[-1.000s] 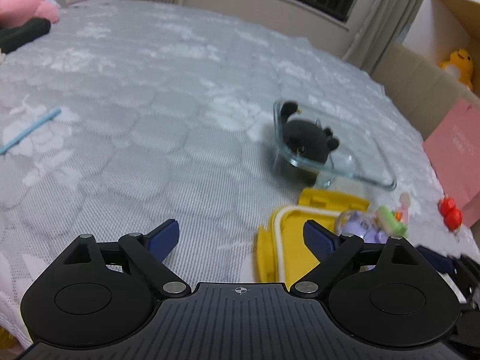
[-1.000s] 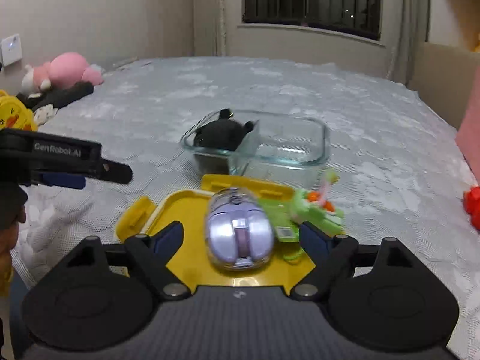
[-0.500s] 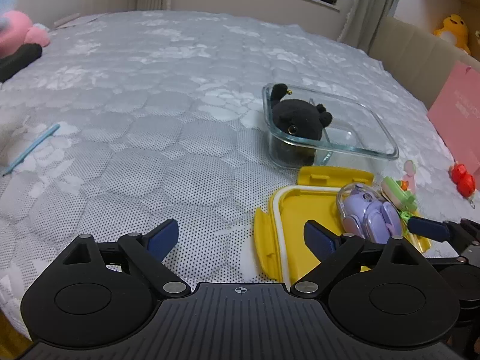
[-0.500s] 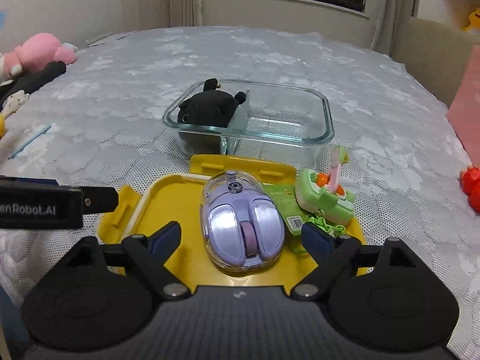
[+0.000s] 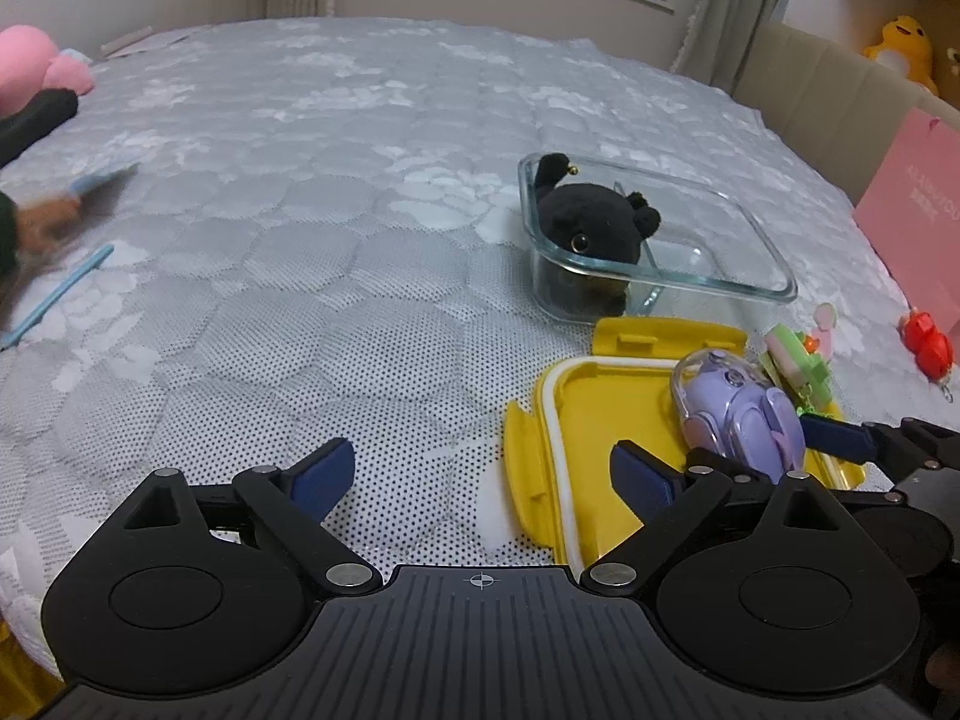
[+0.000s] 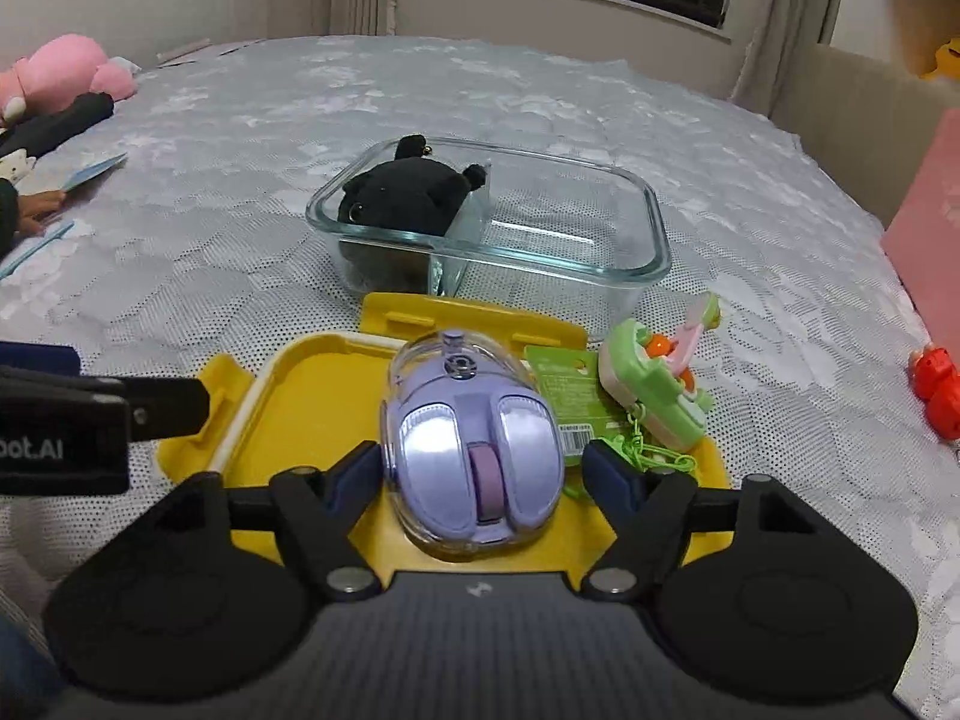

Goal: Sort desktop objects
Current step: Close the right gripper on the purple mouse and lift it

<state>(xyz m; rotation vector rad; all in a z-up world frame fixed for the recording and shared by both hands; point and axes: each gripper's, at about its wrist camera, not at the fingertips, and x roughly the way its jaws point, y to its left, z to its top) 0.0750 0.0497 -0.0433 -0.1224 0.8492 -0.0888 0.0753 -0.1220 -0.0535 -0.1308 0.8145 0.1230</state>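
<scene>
A clear purple mouse (image 6: 474, 438) lies on a yellow lid (image 6: 312, 396) in front of a divided glass container (image 6: 636, 222). A black plush (image 6: 402, 192) fills the container's left compartment; the right one is bare. My right gripper (image 6: 480, 471) is open, its blue fingers straddling the mouse's sides with small gaps. My left gripper (image 5: 480, 474) hangs open over the bedspread and the lid's (image 5: 600, 420) left edge, holding nothing. The left wrist view shows the mouse (image 5: 744, 414) to the right of it. A green toy keychain (image 6: 654, 384) rests on the lid's right edge.
A red toy (image 6: 936, 384) and a pink bag (image 5: 912, 228) are at the right. At the far left are a blue stick (image 5: 60, 294), a person's hand (image 5: 42, 228) with a blue card, and a pink plush (image 6: 66, 69). The grey bedspread (image 5: 300, 240) stretches left.
My right gripper has moved forward and its fingers have narrowed around the mouse. The left gripper has shifted nearer the lid. A hand has come into view at the far left.
</scene>
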